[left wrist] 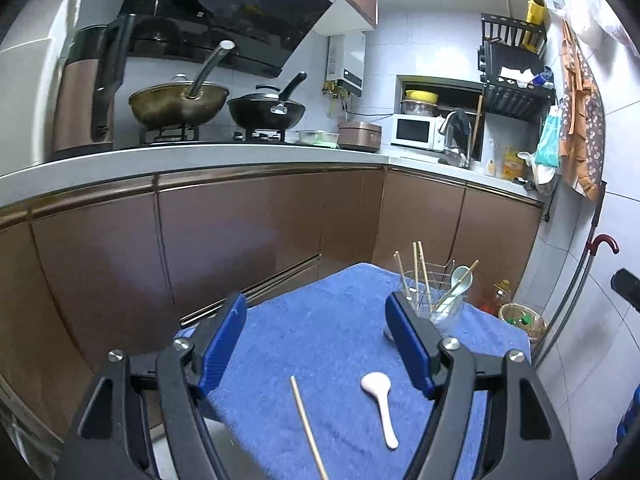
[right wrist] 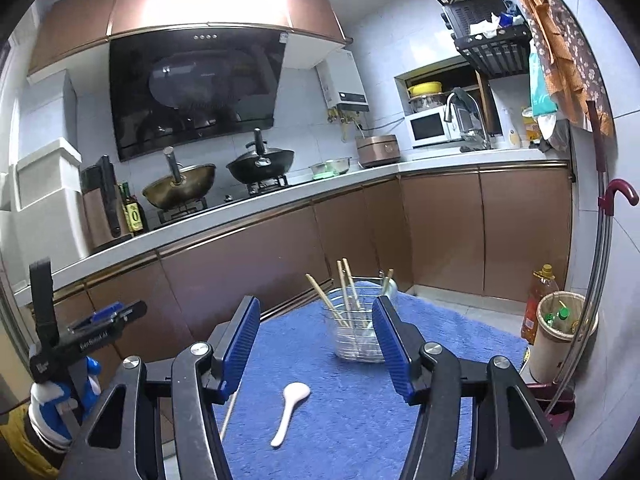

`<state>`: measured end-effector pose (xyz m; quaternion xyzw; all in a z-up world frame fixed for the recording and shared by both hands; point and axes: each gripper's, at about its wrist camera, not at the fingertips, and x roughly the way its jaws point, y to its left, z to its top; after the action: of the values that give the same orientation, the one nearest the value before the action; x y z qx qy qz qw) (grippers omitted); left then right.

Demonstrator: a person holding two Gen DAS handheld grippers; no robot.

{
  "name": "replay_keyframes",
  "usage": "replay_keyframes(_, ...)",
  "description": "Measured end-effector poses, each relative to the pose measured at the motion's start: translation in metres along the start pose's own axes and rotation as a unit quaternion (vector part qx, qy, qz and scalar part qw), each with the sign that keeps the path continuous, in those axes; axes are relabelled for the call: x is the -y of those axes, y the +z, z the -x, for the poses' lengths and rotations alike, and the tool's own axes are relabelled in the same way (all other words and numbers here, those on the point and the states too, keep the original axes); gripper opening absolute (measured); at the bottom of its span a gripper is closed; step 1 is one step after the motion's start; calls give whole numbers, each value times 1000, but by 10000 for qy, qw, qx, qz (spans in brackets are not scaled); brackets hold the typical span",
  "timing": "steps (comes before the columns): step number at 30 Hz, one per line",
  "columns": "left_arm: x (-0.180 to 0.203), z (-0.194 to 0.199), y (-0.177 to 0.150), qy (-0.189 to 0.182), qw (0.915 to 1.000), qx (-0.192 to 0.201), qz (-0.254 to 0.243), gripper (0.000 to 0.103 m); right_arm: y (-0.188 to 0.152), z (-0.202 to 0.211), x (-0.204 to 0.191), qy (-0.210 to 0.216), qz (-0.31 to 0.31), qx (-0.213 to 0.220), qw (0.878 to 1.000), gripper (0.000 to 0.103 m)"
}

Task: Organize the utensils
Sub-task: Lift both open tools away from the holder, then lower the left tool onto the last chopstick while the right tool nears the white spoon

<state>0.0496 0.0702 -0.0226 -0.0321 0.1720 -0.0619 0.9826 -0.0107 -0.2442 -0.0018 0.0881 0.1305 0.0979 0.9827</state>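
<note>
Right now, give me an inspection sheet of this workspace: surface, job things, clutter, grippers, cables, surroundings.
Surface: blue terry towel covering a small table.
Job things: clear holder with wire rack upright at the far side, holding wooden chopsticks and a pale green spoon; white ceramic spoon and one loose wooden chopstick lying on the towel.
Clutter: nothing seen on the towel.
Grippers: left gripper and right gripper both open, jaws empty.
Cables: nothing seen.
Surroundings: brown kitchen cabinets, two woks on the stove, white microwave.
</note>
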Motion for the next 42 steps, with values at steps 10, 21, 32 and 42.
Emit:
replay_keyframes(10,-31,10,-18,179,9990,-257,331,70,-7,-5,-26,333,201,-161,9991,60)
replay_keyframes(21,-40,-62,-58,133,9897,-1348,453,70,-31,-53,-10,503,-56,-842,9952,60)
replay_keyframes(32,-46,-186,-117,85,9537,-2909,763,52,-95,-160,37,1097,-923,-2352,9613,60)
replay_keyframes(42,-42,-237,-133,80,9343,-3489,725,36,-149,-248,51,1744,-1684,-3332,9112,60)
